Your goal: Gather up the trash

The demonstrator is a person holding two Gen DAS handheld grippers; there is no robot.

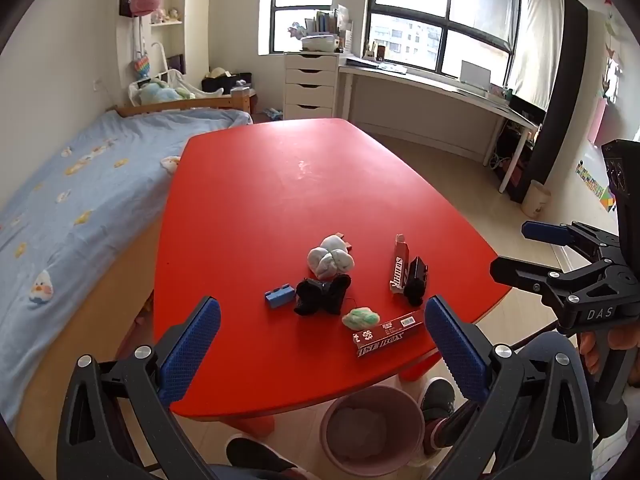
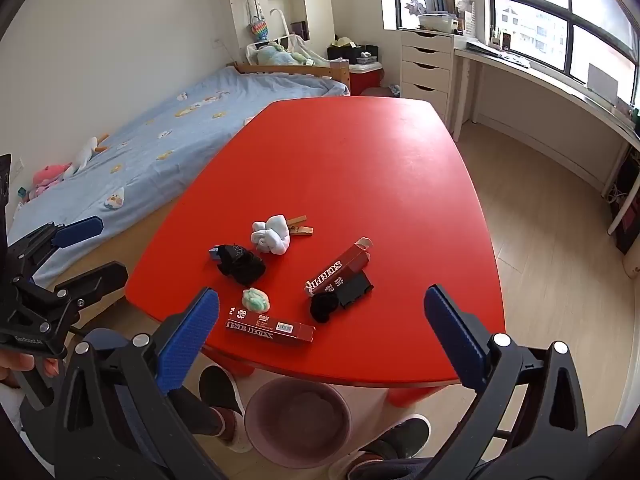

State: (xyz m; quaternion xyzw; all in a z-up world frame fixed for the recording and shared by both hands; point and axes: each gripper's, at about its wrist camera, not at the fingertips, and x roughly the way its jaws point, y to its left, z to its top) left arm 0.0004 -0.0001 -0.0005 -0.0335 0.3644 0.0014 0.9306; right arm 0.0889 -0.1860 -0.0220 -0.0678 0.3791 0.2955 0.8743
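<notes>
In the left wrist view, the left gripper (image 1: 322, 350) is held with jaws spread wide and empty above the near edge of the red table (image 1: 280, 184), where the trash is clustered: a white wad (image 1: 330, 259), a green wad (image 1: 360, 317) and a red carton (image 1: 387, 333) lettered "SE BOX"; a second carton (image 1: 399, 265), marked "SURPRI", could be toppled by a careless reach. In the right wrist view, the right gripper (image 2: 322, 338) is likewise spread and empty, and the pink bin (image 2: 298, 424) is seen on the floor just below the table edge, so a dropped piece could be missed beside it.
</notes>
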